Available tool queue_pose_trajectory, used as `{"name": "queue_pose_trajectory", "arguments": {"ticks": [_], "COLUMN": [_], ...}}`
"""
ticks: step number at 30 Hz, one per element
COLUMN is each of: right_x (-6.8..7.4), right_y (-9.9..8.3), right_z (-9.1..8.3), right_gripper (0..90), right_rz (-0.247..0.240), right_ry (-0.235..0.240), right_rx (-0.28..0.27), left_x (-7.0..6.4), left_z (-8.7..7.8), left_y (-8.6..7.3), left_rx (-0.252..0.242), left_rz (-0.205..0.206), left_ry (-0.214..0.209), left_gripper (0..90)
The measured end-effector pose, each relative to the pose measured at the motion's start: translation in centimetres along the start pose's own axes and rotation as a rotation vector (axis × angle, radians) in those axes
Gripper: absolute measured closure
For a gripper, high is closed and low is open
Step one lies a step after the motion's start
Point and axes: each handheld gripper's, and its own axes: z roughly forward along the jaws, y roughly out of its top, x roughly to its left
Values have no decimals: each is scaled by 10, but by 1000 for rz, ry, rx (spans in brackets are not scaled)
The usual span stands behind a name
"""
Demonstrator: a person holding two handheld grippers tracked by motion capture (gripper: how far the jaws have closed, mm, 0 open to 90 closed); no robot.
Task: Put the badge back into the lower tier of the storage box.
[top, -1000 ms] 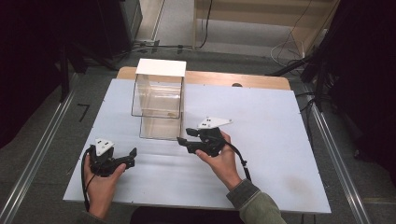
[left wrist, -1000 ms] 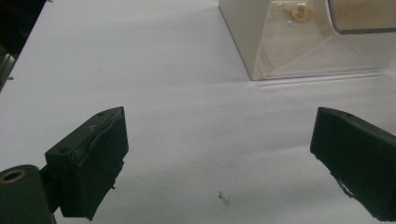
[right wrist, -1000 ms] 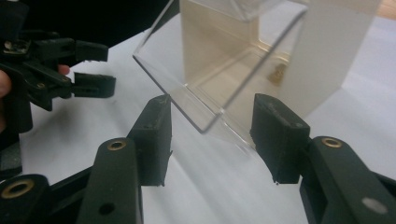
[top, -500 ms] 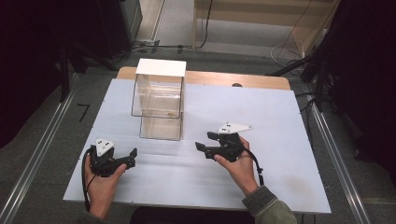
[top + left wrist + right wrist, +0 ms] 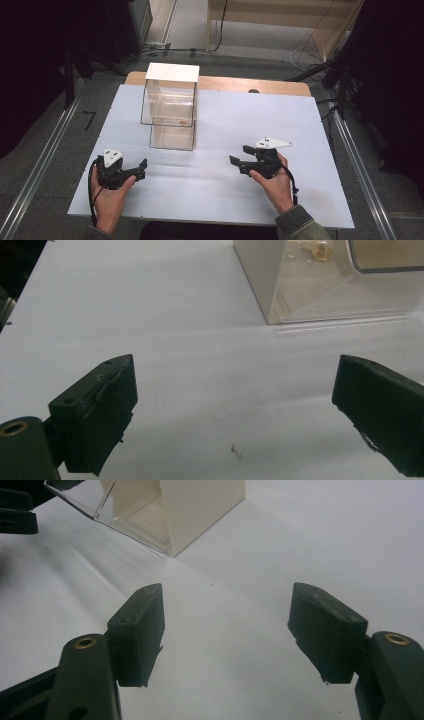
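A clear plastic box (image 5: 170, 107) with a white lid stands upright at the back left of the white tabletop (image 5: 240, 115). In the left gripper view, a small yellowish item (image 5: 320, 247) lies inside the box (image 5: 320, 290). My left gripper (image 5: 141, 170) rests near the front left, open and holding nothing, as its own view shows (image 5: 235, 410). My right gripper (image 5: 241, 155) is held at the front right, pointing left. It is open with only bare table between its jaws (image 5: 230, 630). The box (image 5: 170, 510) lies ahead of it.
A strip of wooden table edge (image 5: 250, 83) shows behind the white board. Metal rails (image 5: 40, 165) run along the floor on both sides, with cables and dark equipment beyond the far edge. The other gripper (image 5: 15, 510) shows at the top left of the right gripper view.
My right gripper has pulled back from in front of the box, moving right and toward the near edge. The left gripper has stayed put.
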Motion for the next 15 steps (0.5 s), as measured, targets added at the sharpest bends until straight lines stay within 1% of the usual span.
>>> {"name": "queue_pose_trajectory", "arguments": {"ticks": [15], "right_x": [-14], "right_y": [-9], "right_z": [-15], "right_gripper": [275], "right_rz": [26], "right_ry": [-40], "right_rx": [-3], "left_x": [0], "left_z": [0], "left_y": [0], "left_rx": [-1], "left_rz": [1], "left_ry": [2], "left_gripper": [49]}}
